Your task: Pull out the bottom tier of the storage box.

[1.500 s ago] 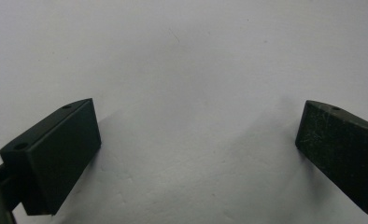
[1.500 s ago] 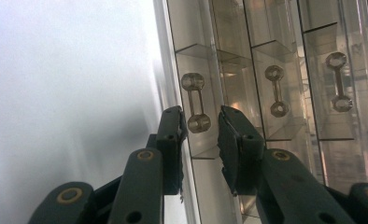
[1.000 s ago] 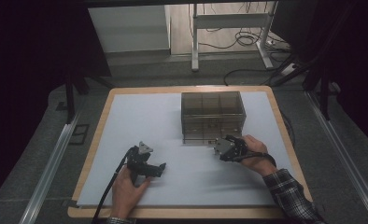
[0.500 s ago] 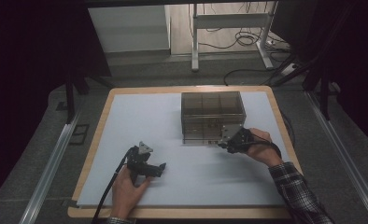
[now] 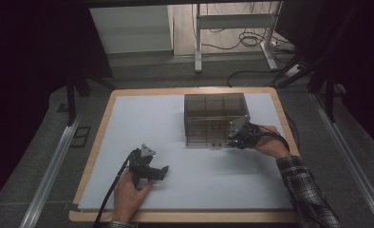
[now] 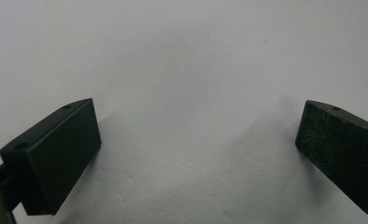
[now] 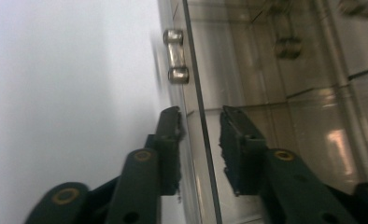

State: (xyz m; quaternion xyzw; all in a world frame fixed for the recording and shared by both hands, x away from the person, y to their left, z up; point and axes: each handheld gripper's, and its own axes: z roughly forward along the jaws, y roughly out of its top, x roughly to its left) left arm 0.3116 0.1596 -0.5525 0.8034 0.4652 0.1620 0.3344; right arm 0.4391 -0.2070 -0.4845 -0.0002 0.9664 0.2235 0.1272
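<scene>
Two hand-held grippers are at work over a pale sheet [image 5: 199, 185] that covers the wooden surface [image 5: 97, 142]. One, the left hand-held gripper [image 5: 162, 170], lies low on the sheet near the person's edge, held in the left hand [image 5: 128, 192], well apart from the box; in the left gripper view its two black jaws stand wide apart with bare sheet between them, so it is released and grasps nothing. Toward the far right part of the sheet stands a smoky, see-through box [image 5: 216, 118] divided into compartments, with a small metal hinge [image 7: 175, 56] on its front edge. At the near right corner of that box sits the right hand-held gripper [image 5: 233, 138], carried by the right hand [image 5: 270, 142], whose checked sleeve [image 5: 308, 194] comes in from the lower right. In the right gripper view its jaws straddle a thin clear panel [image 7: 205, 154] of the box, one jaw on either side, and they have just been closing with that panel between them. Whether the pads already press on the panel cannot be told from the pictures.
</scene>
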